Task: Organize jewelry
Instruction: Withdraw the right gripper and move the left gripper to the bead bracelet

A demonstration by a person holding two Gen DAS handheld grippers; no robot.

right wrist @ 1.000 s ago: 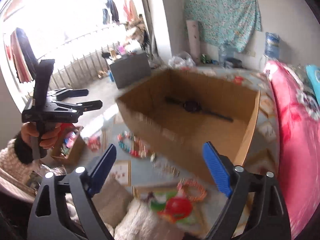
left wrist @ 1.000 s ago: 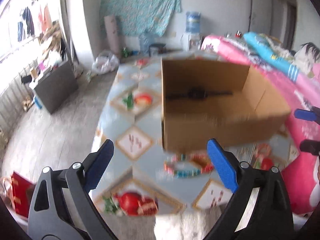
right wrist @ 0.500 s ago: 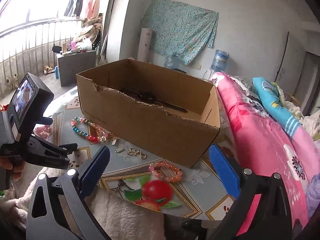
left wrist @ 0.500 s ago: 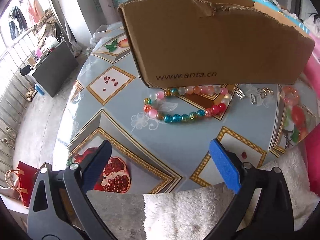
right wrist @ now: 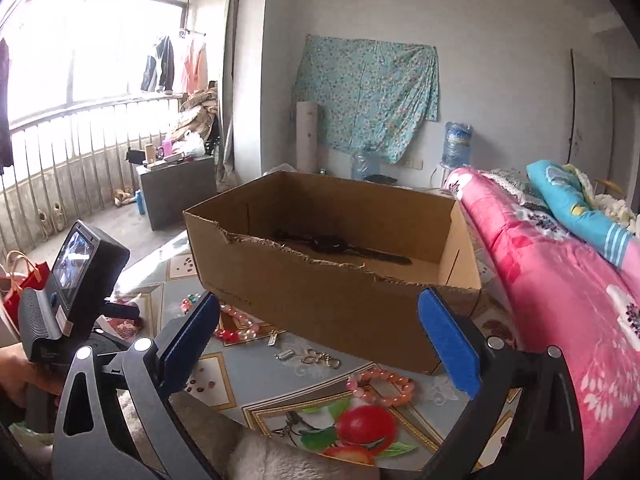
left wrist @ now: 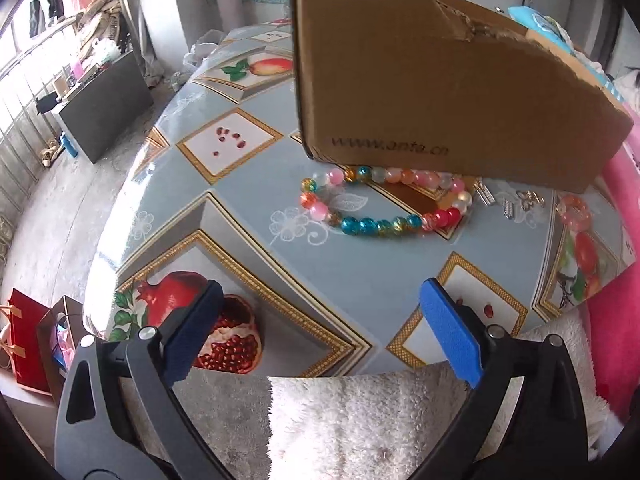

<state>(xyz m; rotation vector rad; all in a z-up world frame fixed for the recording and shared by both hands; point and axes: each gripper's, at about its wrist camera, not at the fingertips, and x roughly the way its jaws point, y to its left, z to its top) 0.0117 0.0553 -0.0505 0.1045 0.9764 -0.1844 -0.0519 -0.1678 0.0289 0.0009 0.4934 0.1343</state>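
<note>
A multicoloured bead necklace (left wrist: 380,204) lies on the table against the front of a brown cardboard box (left wrist: 440,92). The box (right wrist: 332,276) holds a dark watch (right wrist: 332,244). A pink bead bracelet (right wrist: 380,386) lies near the table's front right; it also shows in the left wrist view (left wrist: 574,210). Small metal charms (right wrist: 320,358) lie between the two bead pieces, also in the left wrist view (left wrist: 508,200). My left gripper (left wrist: 320,332) is open and empty above the table's near edge. My right gripper (right wrist: 320,340) is open and empty in front of the box.
The table (left wrist: 200,208) has a patterned blue-grey cloth with fruit pictures. A white fluffy cushion (left wrist: 360,428) lies at its near edge. A bed with a pink blanket (right wrist: 560,280) runs along the right. A grey cabinet (left wrist: 100,104) stands on the floor at left, with red bags (left wrist: 28,340) nearer.
Both grippers dropped from a high view over the box to low in front of it. The left view has closed in on the bead necklace. Both stay open.
</note>
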